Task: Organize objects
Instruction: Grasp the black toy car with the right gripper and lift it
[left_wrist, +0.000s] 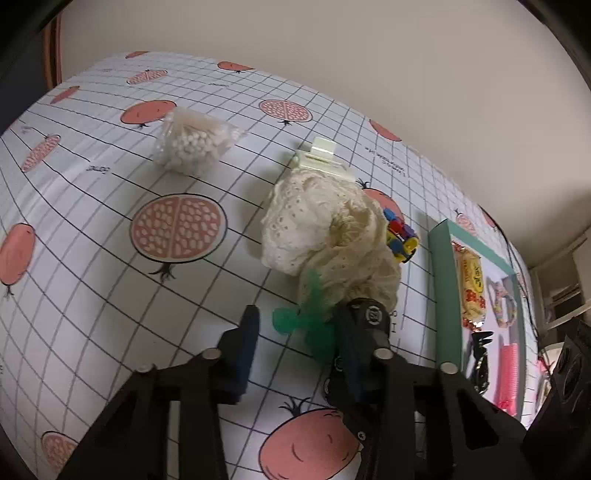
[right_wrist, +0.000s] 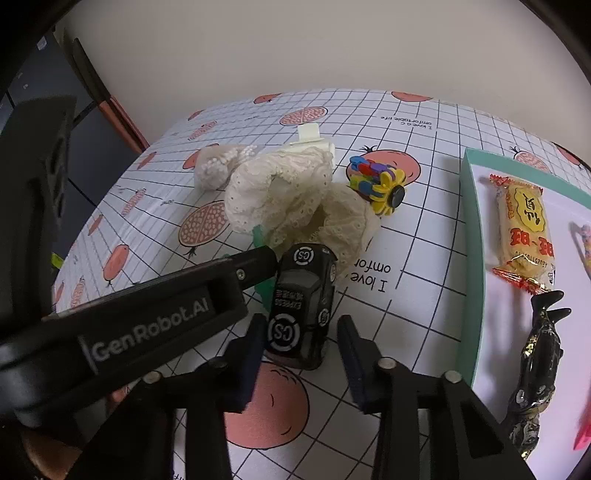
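A black toy car (right_wrist: 301, 306) with white "CS" marks stands on the pomegranate-print tablecloth (right_wrist: 406, 295). My right gripper (right_wrist: 302, 326) is open, and the car's near end sits between its fingertips. In the left wrist view my left gripper (left_wrist: 297, 326) is open over a green plastic piece (left_wrist: 306, 325), and its right finger rests against the car (left_wrist: 369, 317). From the right wrist view that left finger (right_wrist: 255, 262) touches the car's far left corner. Just beyond lies crumpled cream lace fabric (left_wrist: 325, 229) (right_wrist: 295, 199).
A teal-rimmed tray (right_wrist: 467, 258) on the right holds a yellow snack packet (right_wrist: 524, 229), a black foil-wrapped item (right_wrist: 535, 369) and a pink item (left_wrist: 509, 373). A colourful toy (right_wrist: 380, 181), a bag of white beads (left_wrist: 192, 144) and a white clip (left_wrist: 321, 155) lie further back.
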